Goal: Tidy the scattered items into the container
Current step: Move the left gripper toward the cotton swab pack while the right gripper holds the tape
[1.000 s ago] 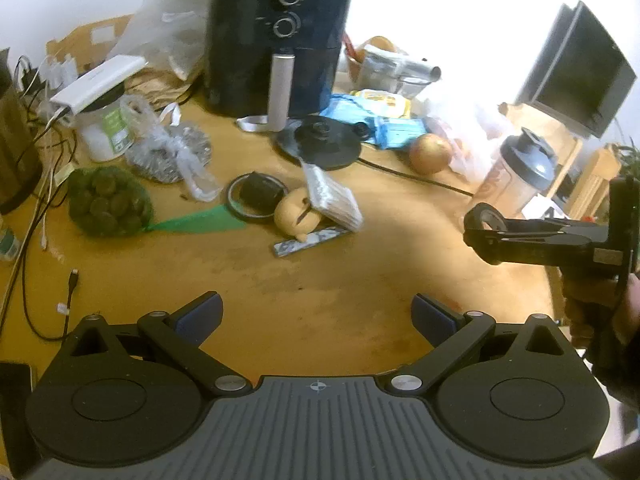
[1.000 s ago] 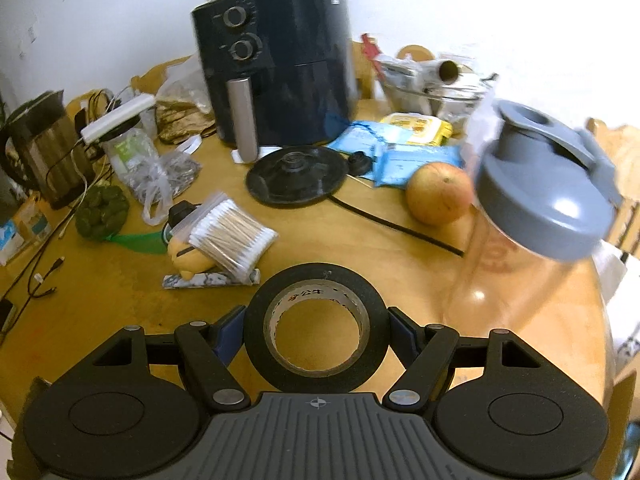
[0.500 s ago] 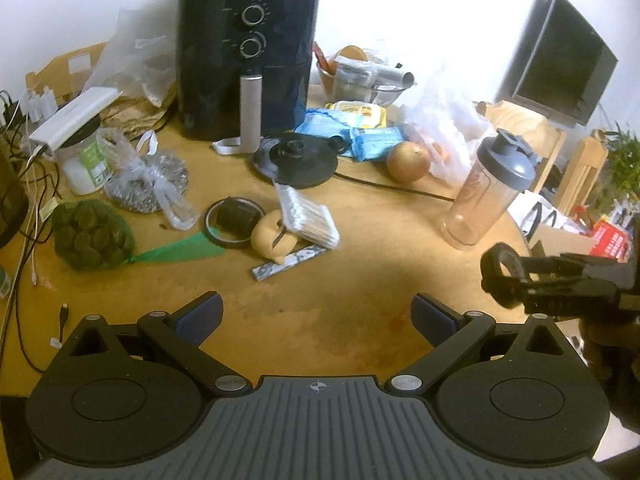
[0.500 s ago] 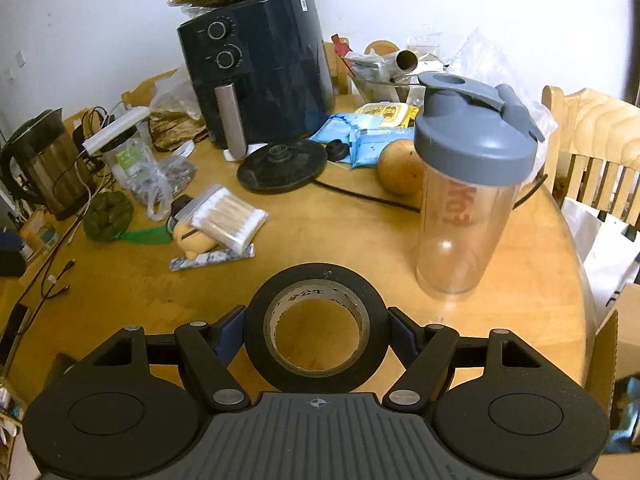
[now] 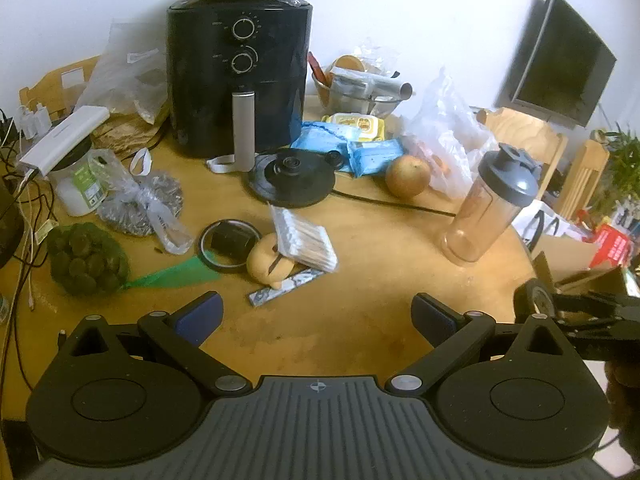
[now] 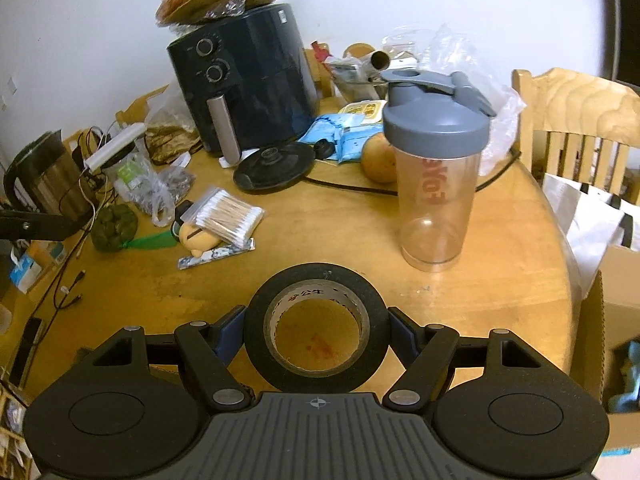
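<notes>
Left wrist view: the left gripper (image 5: 316, 312) hangs over the bare near part of the wooden tabletop (image 5: 360, 248), its fingers (image 5: 200, 314) spread wide with nothing between them. Beyond lie a bag of cotton swabs (image 5: 302, 240) resting on a yellow toy (image 5: 266, 260), a net of dark green fruit (image 5: 86, 258) and a clear shaker bottle (image 5: 490, 204) near the right rim. At the far right edge the right gripper (image 5: 544, 304) shows only side-on and partly cut off — the roll in it reads as a thin dark disc. A cardboard box (image 5: 560, 252) past the rim is mostly hidden.

Right wrist view: the right gripper's fingers (image 6: 232, 330) clamp a roll of black tape (image 6: 316, 326) by its outer sides, held above the tabletop near the rim. The tape's lower edge is hidden by the gripper body. The cardboard box sits at the right — its inside is blurred and cut off.
</notes>
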The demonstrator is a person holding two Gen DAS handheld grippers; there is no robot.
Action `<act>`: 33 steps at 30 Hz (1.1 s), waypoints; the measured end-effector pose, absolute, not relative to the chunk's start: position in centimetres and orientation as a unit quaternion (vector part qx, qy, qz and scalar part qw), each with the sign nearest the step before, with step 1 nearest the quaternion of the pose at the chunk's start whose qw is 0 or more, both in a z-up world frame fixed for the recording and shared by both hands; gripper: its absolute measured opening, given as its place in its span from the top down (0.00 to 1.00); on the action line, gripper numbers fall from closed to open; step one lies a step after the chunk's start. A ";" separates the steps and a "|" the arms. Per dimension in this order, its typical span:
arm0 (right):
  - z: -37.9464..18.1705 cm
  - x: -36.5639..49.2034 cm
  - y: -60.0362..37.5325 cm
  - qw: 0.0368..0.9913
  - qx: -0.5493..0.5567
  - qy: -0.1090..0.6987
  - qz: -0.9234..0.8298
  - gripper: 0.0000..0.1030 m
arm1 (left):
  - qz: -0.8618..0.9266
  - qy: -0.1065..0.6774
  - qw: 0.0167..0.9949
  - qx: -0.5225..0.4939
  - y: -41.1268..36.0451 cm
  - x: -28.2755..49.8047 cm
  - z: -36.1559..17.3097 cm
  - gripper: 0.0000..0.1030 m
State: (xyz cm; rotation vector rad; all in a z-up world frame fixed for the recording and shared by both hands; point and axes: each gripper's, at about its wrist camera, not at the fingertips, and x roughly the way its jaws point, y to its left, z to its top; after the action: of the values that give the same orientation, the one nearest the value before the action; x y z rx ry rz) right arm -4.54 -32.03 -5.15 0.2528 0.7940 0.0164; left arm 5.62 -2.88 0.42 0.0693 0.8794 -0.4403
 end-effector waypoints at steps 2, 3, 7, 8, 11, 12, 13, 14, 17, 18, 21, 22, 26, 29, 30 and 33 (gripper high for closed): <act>-5.0 -4.7 -32.2 0.915 0.128 0.384 0.002 0.26 | -0.215 0.423 0.880 0.032 -3.0 6.1 0.3 0.00; -5.0 -4.8 -32.4 0.914 0.131 0.384 -0.001 0.26 | -0.216 0.423 0.879 0.032 -3.1 6.3 0.3 0.00; -5.2 -4.8 -32.8 0.912 0.140 0.385 -0.014 0.26 | -0.214 0.429 0.877 0.028 -3.6 7.3 0.2 0.00; -5.2 -4.8 -32.9 0.912 0.142 0.385 -0.017 0.27 | -0.216 0.430 0.876 0.026 -3.7 7.5 0.3 0.00; -5.2 -4.9 -33.2 0.910 0.151 0.384 -0.026 0.27 | -0.225 0.429 0.875 0.027 -4.2 8.2 0.1 0.00; -5.2 -4.9 -33.2 0.910 0.154 0.384 -0.029 0.27 | -0.227 0.429 0.874 0.028 -4.4 8.4 0.0 0.00; -5.3 -4.8 -33.3 0.910 0.155 0.384 -0.031 0.26 | -0.229 0.430 0.873 0.029 -4.5 8.7 -0.1 0.00; -5.3 -4.8 -33.3 0.909 0.157 0.384 -0.033 0.27 | -0.231 0.431 0.872 0.029 -4.7 8.9 -0.2 0.00; -5.5 -4.7 -33.4 0.908 0.161 0.386 -0.038 0.27 | -0.236 0.432 0.870 0.030 -5.0 9.6 -0.4 0.00; -5.5 -4.6 -33.4 0.907 0.161 0.386 -0.040 0.27 | -0.238 0.432 0.869 0.030 -5.1 9.8 -0.4 0.00; -5.6 -4.6 -33.5 0.907 0.166 0.384 -0.046 0.27 | -0.244 0.432 0.868 0.028 -5.3 10.7 -0.7 0.01; -5.6 -4.5 -33.6 0.906 0.168 0.385 -0.048 0.27 | -0.245 0.433 0.867 0.026 -5.3 11.0 -0.9 0.01; -6.0 -4.3 -33.9 0.902 0.176 0.391 -0.056 0.26 | -0.250 0.444 0.860 0.021 -5.7 12.8 -1.9 0.19; -6.1 -4.3 -34.1 0.900 0.179 0.393 -0.063 0.27 | -0.250 0.453 0.856 0.016 -5.7 14.1 -2.8 0.19; -6.2 -4.3 -34.1 0.899 0.180 0.393 -0.065 0.27 | -0.250 0.455 0.855 0.017 -5.7 14.4 -3.1 0.19; -6.2 -4.3 -34.3 0.897 0.183 0.395 -0.072 0.26 | -0.250 0.457 0.853 0.022 -5.7 15.4 -3.8 0.19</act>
State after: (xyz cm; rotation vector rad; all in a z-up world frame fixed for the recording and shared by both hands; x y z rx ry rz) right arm -4.32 -34.33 -6.25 0.3783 0.8191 -0.1499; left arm 15.38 -5.73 -3.76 0.0467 0.9625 -0.5253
